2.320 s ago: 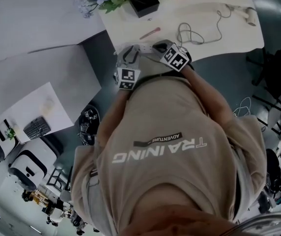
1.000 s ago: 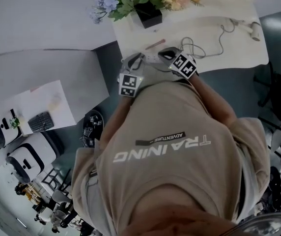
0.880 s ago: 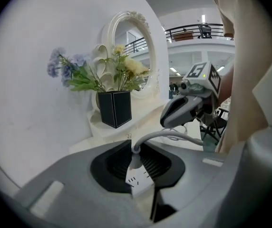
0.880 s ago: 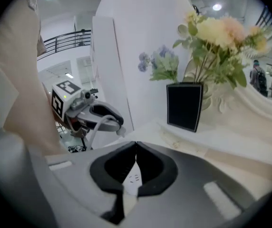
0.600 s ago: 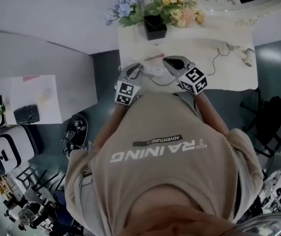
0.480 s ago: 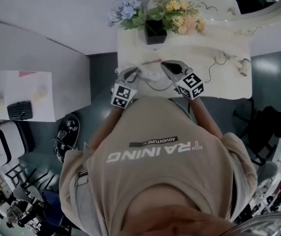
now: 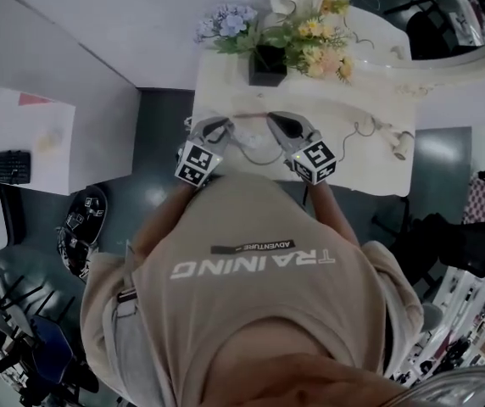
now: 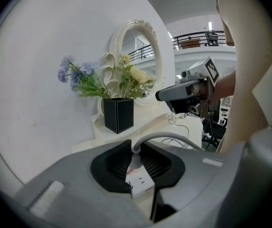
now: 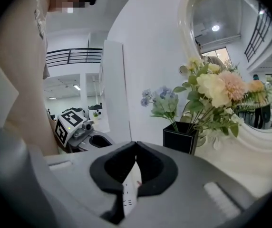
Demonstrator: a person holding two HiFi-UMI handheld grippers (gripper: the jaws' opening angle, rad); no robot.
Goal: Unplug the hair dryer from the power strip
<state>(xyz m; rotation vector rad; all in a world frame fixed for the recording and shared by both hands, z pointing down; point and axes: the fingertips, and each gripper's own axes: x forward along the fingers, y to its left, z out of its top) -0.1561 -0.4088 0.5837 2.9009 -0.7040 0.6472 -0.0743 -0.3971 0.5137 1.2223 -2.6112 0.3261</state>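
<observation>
Jaws: left gripper (image 8: 136, 152) clamped on white power strip (image 8: 139, 180), grey lead (image 8: 174, 137) attached | right gripper (image 9: 135, 148) pinching thin white plug (image 9: 129, 190) | white hair dryer (image 7: 400, 147) lying at right edge of counter (image 7: 368, 170)

Flowers (image 7: 314, 34) in black vase (image 7: 266, 64), mirror (image 8: 144, 56)

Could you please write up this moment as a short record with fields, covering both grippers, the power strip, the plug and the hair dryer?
Left gripper: shut on the white power strip
Right gripper: shut on a thin white piece, likely the plug
Plug state: seemingly out; the grippers are apart, and the strip's visible sockets are bare
Hair dryer: lying at the right end of the table, untouched
Backdrop: black vase of flowers, oval mirror
</observation>
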